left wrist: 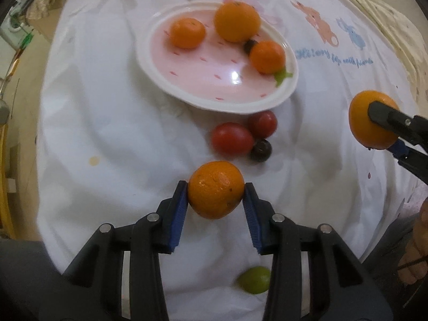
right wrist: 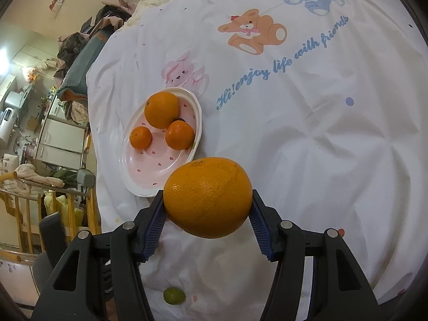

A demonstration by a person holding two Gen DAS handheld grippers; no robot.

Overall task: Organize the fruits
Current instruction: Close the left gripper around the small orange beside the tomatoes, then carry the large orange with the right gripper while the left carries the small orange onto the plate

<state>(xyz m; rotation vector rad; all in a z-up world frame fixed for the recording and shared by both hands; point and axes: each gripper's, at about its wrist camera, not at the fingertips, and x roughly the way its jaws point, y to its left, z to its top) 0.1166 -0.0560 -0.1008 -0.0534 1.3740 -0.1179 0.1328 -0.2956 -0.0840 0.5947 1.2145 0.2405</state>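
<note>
My left gripper (left wrist: 216, 191) is shut on a small orange (left wrist: 215, 189), held above the white cloth. My right gripper (right wrist: 208, 200) is shut on a large orange (right wrist: 208, 197); it also shows at the right edge of the left wrist view (left wrist: 373, 119). A pink oval plate (left wrist: 203, 85) lies ahead with three oranges on it (left wrist: 236, 21) and a dark grape (left wrist: 250, 45). The plate (right wrist: 139, 182) shows in the right wrist view too. Two red tomatoes (left wrist: 232, 137) and a dark grape (left wrist: 260, 150) lie on the cloth just before the plate.
A green grape (left wrist: 254, 279) lies on the cloth under my left gripper and shows in the right wrist view (right wrist: 174, 296). The white printed cloth (right wrist: 321, 133) covers the bed. Furniture and clutter stand beyond its left edge (right wrist: 40, 133).
</note>
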